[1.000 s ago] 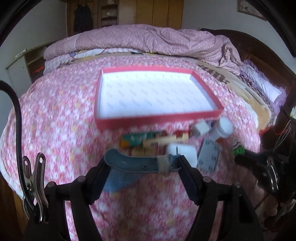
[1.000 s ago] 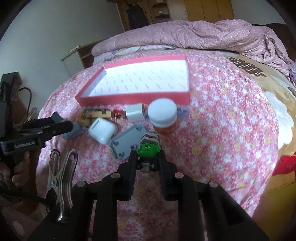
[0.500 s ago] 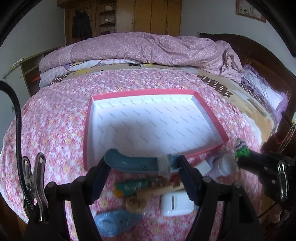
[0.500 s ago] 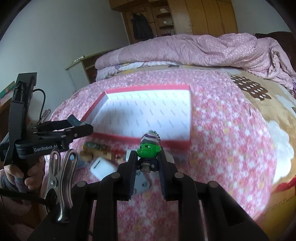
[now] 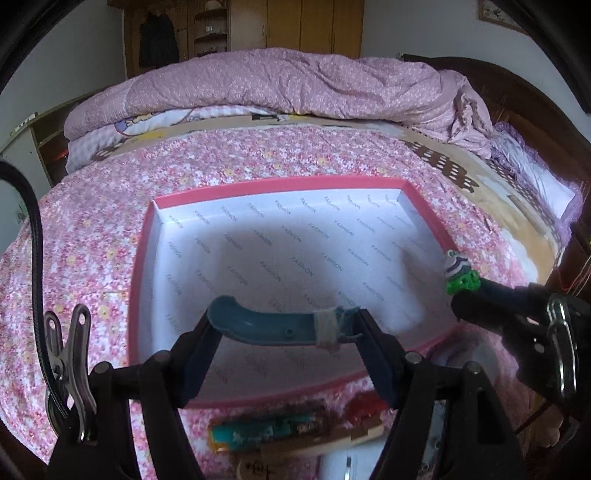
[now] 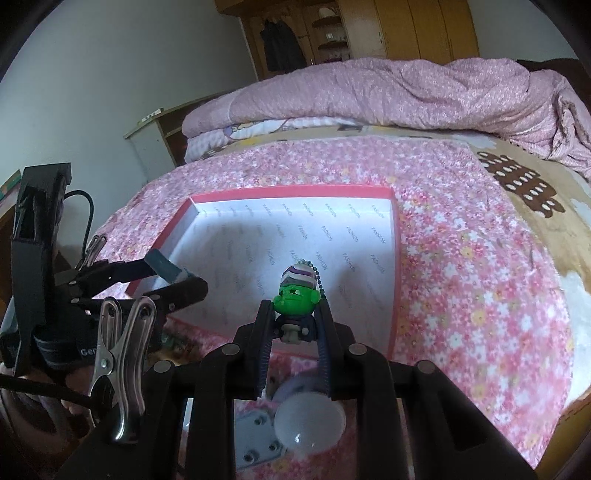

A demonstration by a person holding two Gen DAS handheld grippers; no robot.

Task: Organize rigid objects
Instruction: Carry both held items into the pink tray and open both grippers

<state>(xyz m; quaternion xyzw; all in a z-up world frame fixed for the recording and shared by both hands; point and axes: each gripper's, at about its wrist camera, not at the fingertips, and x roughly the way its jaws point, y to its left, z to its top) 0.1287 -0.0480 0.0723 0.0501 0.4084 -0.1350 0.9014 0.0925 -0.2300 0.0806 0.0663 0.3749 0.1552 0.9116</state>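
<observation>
The left gripper [image 5: 284,328] pinches a curved blue plastic piece [image 5: 273,326] end to end, and the right gripper [image 6: 293,325] squeezes a little green-headed toy figure on a bead chain [image 6: 295,299]. Both hang over the empty pink-edged white box [image 5: 144,258] on the flowery pink bed cover [image 5: 81,236]. I think the putting-in step is on; next, go lower, then let go.

1. Box [image 5: 146,280] sits on the bed [image 5: 88,258], rolled quilt [image 5: 295,85] behind it.
2. Loose bits like a jar [image 6: 310,421] and a plate [image 6: 255,443] lie in front of the box.
3. Wardrobe [image 5: 295,26] stands behind the bed.
</observation>
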